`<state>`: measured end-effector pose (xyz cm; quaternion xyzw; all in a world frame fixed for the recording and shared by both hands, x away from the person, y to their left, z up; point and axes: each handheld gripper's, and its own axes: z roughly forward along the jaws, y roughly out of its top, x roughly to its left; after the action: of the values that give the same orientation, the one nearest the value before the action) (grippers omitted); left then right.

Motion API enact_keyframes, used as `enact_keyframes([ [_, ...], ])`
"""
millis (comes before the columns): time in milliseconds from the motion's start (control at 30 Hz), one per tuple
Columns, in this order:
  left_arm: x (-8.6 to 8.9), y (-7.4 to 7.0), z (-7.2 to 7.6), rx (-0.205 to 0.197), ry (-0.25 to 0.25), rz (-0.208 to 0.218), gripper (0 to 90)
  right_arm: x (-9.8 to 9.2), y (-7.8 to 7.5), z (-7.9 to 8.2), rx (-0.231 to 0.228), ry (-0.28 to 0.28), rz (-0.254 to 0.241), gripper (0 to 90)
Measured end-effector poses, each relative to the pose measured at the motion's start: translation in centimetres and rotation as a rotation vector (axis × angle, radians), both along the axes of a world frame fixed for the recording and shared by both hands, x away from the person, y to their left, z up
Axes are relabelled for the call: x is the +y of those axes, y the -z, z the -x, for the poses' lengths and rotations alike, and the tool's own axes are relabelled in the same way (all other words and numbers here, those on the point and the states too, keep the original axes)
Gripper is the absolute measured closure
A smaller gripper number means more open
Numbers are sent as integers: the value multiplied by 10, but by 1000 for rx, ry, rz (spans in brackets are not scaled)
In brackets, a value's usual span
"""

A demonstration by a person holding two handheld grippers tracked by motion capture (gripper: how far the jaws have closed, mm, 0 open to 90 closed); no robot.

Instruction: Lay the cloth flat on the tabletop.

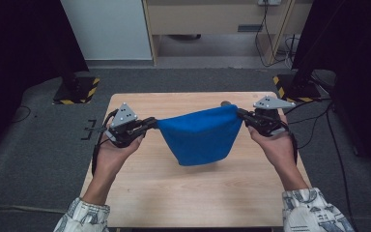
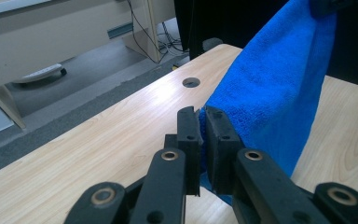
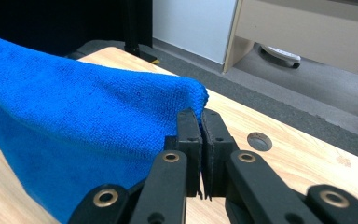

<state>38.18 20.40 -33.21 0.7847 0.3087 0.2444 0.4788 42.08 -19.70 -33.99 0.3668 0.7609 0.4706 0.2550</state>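
ITEM 1: bright blue terry microfibre cloth [image 1: 200,135]. Held off the pale wood-grain tabletop [image 1: 140,193], strung between both grippers, sagging in a pouch whose lowest fold hangs at 6 o'clock from its centre. Whether that fold touches the wood: can't tell. Cloth looks doubled over.

ITEM 2: left gripper [image 1: 150,123], black two-jaw, grey three-cornered plate on top. At 9 o'clock of cloth. Jaws pinched nearly together on a cloth corner; in the left gripper view [image 2: 201,122] blue pile sits squeezed between the pads.

ITEM 3: right gripper [image 1: 241,114], same type. At 3 o'clock of cloth, a bit higher than its mate. Jaws clamped on opposite corner; in the right gripper view [image 3: 199,122] the hem [image 3: 200,95] pokes just past the tips.

ITEM 4: round grommet hole [image 3: 259,141] in the tabletop, approx 1 o'clock from cloth in the high view. Not in play.

STEP IN HAND (est.): lifting cloth by two corners to spread or fold it.

HANDLING NOTES: keep both pinches firm, esp. right, where little hem is in the bite. Draw hands apart evenly to take out sag. Level the two grippers before laying down. Lower the hanging edge first, then lay cloth flat on the table w/o dragging.
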Motion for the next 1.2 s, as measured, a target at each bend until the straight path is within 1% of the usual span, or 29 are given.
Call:
enact_keyframes([
  [33,-1,0,2,0,1,-10,850,0,0,1,-2,-3,1,877],
  [67,-1,0,2,0,1,-10,850,0,-1,1,-3,-4,4,877],
  [100,-1,1,-1,6,2,-19,850,0,0,0,-1,-3,6,877],
  [167,-1,3,-3,12,-2,-19,850,1,2,-2,4,-3,13,877],
  [200,-1,5,-6,19,-3,-23,850,1,2,-2,4,-3,13,877],
  [233,-1,8,-9,24,-7,-24,850,1,5,-6,12,-3,19,878],
  [267,0,13,-15,39,-12,-23,850,2,7,-8,19,-2,20,877],
  [300,0,13,-15,39,-12,-23,850,2,7,-8,19,-2,20,877],
  [333,0,16,-17,43,-11,-23,849,3,10,-11,23,-1,20,877],
  [433,1,26,-20,60,-16,-27,850,6,14,-15,30,-5,23,878],
  [500,2,27,-21,61,-17,-27,851,7,15,-16,34,-4,23,878],
  [600,4,30,-22,67,-23,-25,851,11,19,-22,43,-6,26,878],
  [700,6,32,-38,83,-49,-23,848,12,23,-32,62,5,25,878],
  [767,6,34,-54,90,-75,-16,835,13,28,-43,77,17,27,876],
  [833,5,39,-75,106,-106,-15,796,13,34,-58,93,37,23,873],
  [867,5,39,-75,106,-106,-15,786,13,34,-58,93,37,23,873],
  [900,4,47,-97,135,-137,-15,761,13,42,-74,115,63,21,866],
  [933,4,47,-97,135,-137,-15,726,13,42,-74,115,63,21,866],
  [967,3,51,-107,139,-152,-23,726,14,48,-83,127,75,24,852],
  [1000,2,55,-116,139,-173,-30,582,14,54,-92,137,86,23,806],
  [1033,2,59,-124,141,-203,-39,495,14,69,-109,156,132,54,666],
  [1067,2,65,-135,161,-242,-38,450,14,77,-116,174,153,69,622],
  [1100,2,65,-135,161,-242,-38,450,14,77,-116,174,153,69,622],
  [1133,4,67,-137,161,-248,-33,450,13,84,-121,186,162,84,583],
  [1167,5,69,-138,168,-255,-34,421,14,96,-126,207,172,124,518],
  [1200,7,70,-138,174,-257,-35,405,14,99,-126,202,179,134,470],
])
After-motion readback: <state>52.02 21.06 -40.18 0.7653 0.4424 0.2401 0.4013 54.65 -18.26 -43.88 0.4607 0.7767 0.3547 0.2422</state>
